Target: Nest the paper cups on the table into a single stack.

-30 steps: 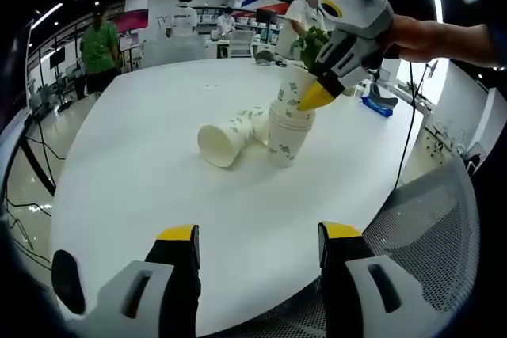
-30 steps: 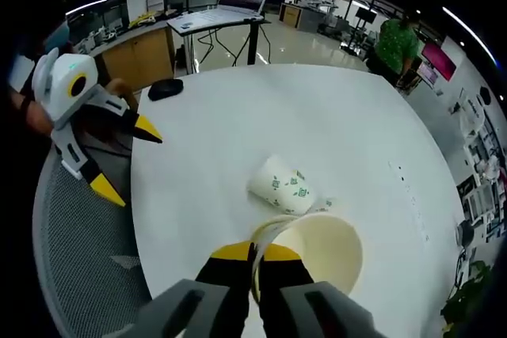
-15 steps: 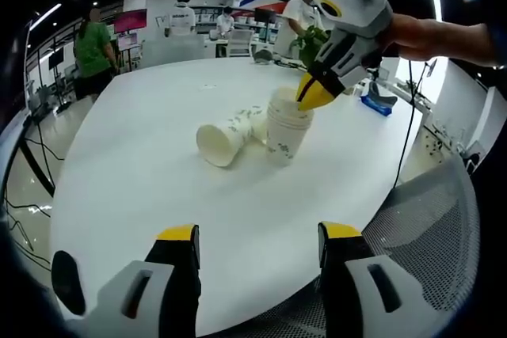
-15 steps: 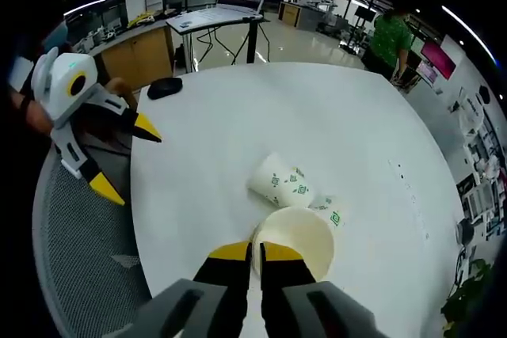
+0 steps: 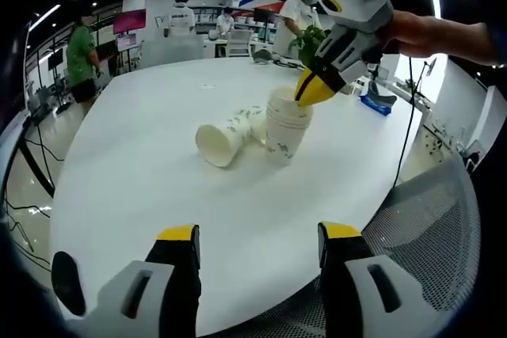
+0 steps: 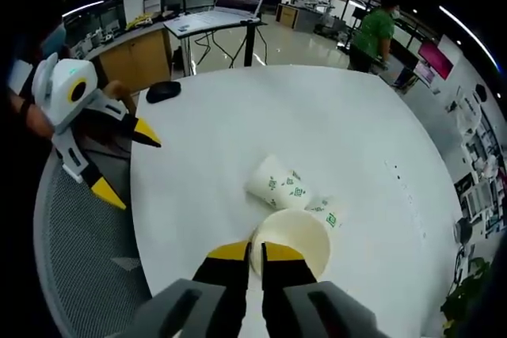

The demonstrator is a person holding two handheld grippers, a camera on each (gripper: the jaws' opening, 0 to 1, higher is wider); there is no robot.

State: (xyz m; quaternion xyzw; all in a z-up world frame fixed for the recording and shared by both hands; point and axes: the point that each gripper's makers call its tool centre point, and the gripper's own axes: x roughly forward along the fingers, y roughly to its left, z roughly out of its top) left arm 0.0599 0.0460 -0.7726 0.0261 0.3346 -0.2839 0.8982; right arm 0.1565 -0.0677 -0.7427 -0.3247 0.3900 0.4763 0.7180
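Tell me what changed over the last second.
The right tongs, shut on the top cup's rim, pushed it down until it nested in the upright stack. The fallen cup beside the stack stayed on its side, and the left tongs stayed open and empty.

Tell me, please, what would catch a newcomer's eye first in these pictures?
Probably the right gripper, its yellow jaws pinching the rim of the upright cup stack near the middle of the white table. Next, the paper cup lying on its side beside the stack. The left gripper hangs open over the table's edge.
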